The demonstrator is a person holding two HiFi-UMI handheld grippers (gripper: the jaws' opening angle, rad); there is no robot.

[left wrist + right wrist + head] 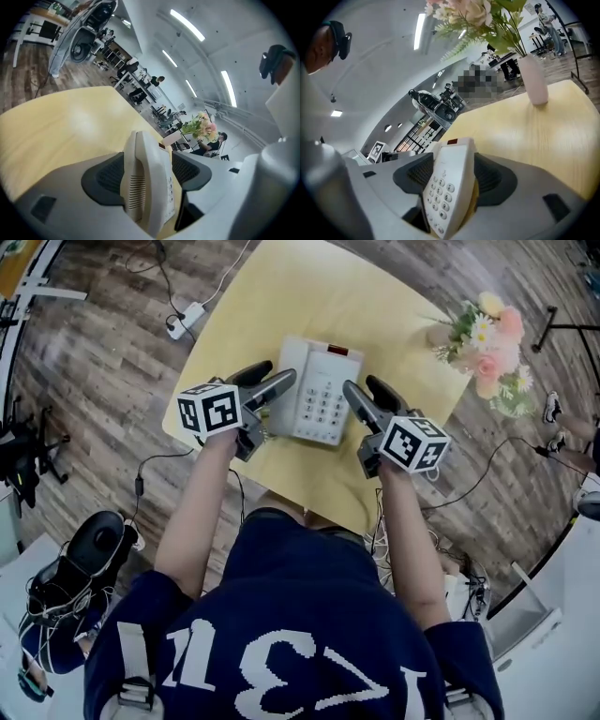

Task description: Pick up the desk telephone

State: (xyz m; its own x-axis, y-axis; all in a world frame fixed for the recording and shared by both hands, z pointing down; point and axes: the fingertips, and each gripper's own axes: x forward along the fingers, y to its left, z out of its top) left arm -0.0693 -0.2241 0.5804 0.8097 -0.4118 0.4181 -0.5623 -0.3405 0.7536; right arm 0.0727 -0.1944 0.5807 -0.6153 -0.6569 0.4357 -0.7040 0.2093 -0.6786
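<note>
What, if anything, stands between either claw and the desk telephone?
Nothing visible. The left claw and right claw, jaws apart, straddle opposite sides of the desk telephone on the table. The vase of flowers stands well off, near the table's right edge.

Pale yellow wooden surface [281, 296] on grey-brown plank floor [94, 371]; vase of pink-and-white flowers [489, 343] at right corner, white power strip [185, 319] beyond.
</note>
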